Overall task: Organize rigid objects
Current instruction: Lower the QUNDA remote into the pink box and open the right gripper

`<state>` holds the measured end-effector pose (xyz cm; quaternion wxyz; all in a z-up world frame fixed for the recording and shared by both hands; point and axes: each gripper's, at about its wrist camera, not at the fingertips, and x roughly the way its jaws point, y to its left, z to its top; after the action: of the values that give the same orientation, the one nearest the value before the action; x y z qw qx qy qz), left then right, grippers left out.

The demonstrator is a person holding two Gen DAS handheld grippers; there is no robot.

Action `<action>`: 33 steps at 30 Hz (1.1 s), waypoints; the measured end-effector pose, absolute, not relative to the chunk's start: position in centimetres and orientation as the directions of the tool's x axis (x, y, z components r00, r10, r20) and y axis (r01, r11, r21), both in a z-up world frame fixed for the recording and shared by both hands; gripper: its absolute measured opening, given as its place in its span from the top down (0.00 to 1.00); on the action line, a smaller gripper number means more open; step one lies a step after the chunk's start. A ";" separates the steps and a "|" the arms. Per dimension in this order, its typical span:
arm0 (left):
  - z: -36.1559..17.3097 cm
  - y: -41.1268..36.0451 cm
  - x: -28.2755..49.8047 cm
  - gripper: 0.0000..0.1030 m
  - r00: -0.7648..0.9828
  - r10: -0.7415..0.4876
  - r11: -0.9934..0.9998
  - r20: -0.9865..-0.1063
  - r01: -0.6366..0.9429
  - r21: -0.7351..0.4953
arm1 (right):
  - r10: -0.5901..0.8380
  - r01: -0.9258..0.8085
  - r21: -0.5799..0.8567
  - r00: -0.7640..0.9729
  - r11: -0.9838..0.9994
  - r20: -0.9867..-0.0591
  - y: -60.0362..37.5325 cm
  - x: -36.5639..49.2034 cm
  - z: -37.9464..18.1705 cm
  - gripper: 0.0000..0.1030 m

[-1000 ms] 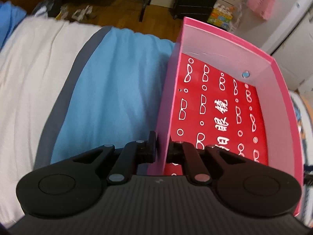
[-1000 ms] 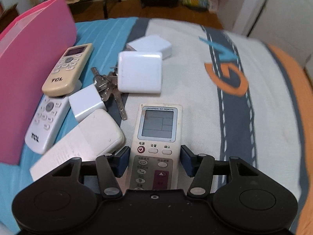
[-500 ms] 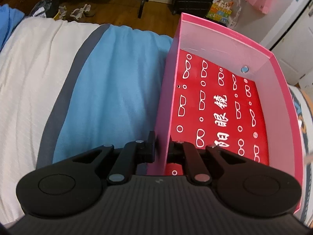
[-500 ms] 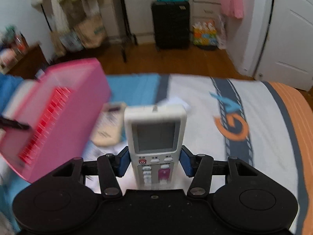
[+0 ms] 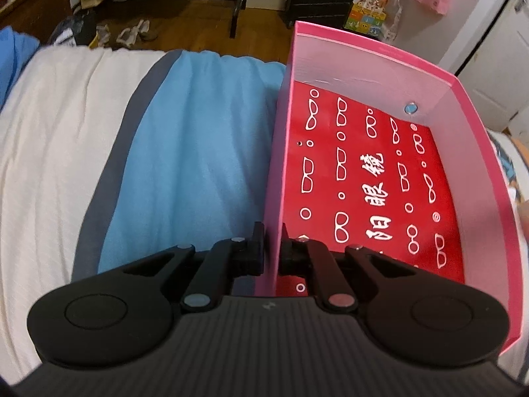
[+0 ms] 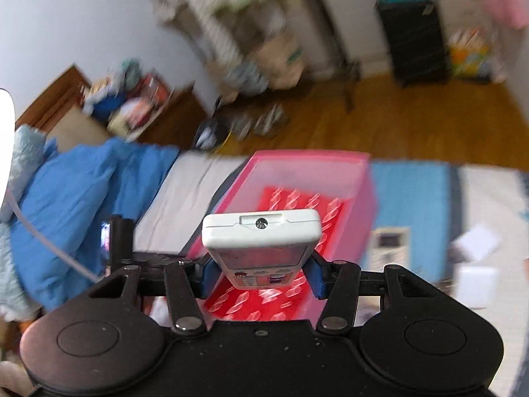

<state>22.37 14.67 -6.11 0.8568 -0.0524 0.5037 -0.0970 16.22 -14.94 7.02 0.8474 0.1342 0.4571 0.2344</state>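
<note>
Remote over the box
Right gripper clamps the remote; left gripper is pinched tight on the box wall

The box has hot-pink walls, paler pink inside, and a red floor printed with white outlines of spectacles, small circles and Chinese characters. At its nine o'clock the bedding runs in sky-blue, grey and cream bands. The remote is white.
</note>
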 end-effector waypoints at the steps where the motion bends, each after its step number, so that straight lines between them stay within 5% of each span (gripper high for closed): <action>1: -6.0 14.6 22.3 0.95 0.472 -0.217 0.976 -0.855 0.117 -0.184 | 0.533 -0.270 0.459 0.424 0.846 -0.732 -13.8 17.4 6.3 0.44; 15: -5.8 14.6 20.8 0.95 0.487 -0.230 0.967 -0.842 0.210 -0.143 | 0.483 -0.232 0.442 0.168 0.867 -0.859 -7.2 25.8 -2.4 0.44; 23: -6.0 15.0 20.4 0.95 0.491 -0.244 0.966 -0.836 0.199 -0.165 | 0.483 -0.064 0.480 0.042 0.875 -0.875 -4.2 30.7 -5.7 0.44; 33: -5.9 14.9 20.3 0.95 0.503 -0.232 0.970 -0.833 0.185 -0.159 | 0.433 0.220 0.454 0.136 0.864 -0.891 -5.0 31.2 -9.3 0.44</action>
<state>20.33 14.91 -5.86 0.8664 -0.0246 0.4840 -0.1204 31.19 -5.03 -9.27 0.7112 0.2500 0.6528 0.0751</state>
